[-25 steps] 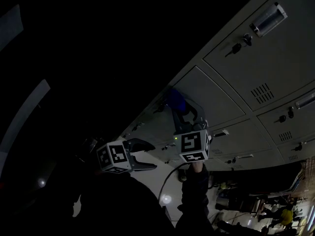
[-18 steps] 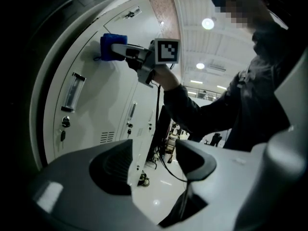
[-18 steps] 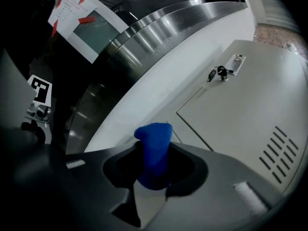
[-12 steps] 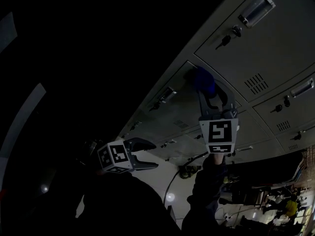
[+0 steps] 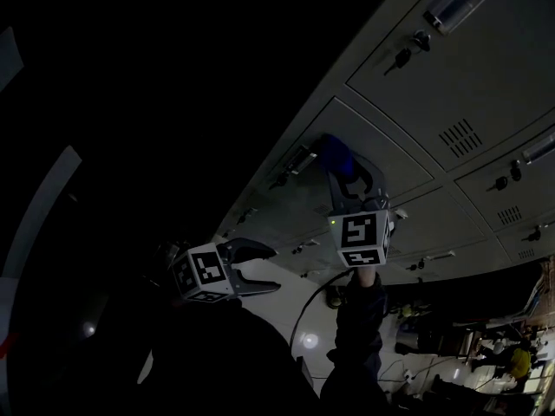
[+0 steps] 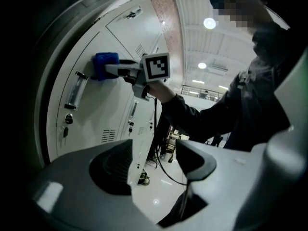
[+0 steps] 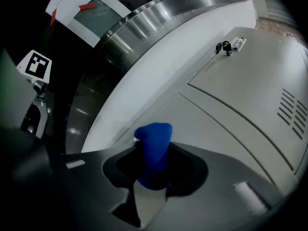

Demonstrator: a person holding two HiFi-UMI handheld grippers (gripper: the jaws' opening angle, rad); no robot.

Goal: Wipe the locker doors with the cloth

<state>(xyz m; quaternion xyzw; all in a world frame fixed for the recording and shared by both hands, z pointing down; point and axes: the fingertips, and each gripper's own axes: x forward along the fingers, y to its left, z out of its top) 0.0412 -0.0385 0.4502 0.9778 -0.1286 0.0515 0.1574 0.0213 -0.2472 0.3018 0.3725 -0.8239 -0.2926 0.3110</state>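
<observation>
The right gripper (image 5: pixel 345 170) was clamped on the cloth (image 7: pixel 154 150), its dark jaws closed on the blue wad's lower part. Since half a second before, it had slid down the lockers toward 8 o'clock in the head view. The cloth had left the door's upper corner and sat nearer the door's (image 5: pixel 386 154) middle, at 11 o'clock from the marker cube (image 5: pixel 360 239). In the left gripper view the cloth lay against the door, at 1 o'clock from a clear bar handle (image 6: pixel 74 88).

The left gripper (image 5: pixel 264 269) had barely shifted. It hung at 8 o'clock from the right one, away from the lockers, with its jaws apart and nothing between them.

The cloth was a soft, nubbly, rounded lump of deep blue. The doors were flat, pale grey sheet panels with thin dark seams between them. Each carried a block of short vent slots (image 7: pixel 288 107) and a small lock with a key (image 7: pixel 222 47) hanging from it. A curved band of brushed metal (image 7: pixel 159 16) ran at 12 o'clock from the cloth in the right gripper view.
</observation>
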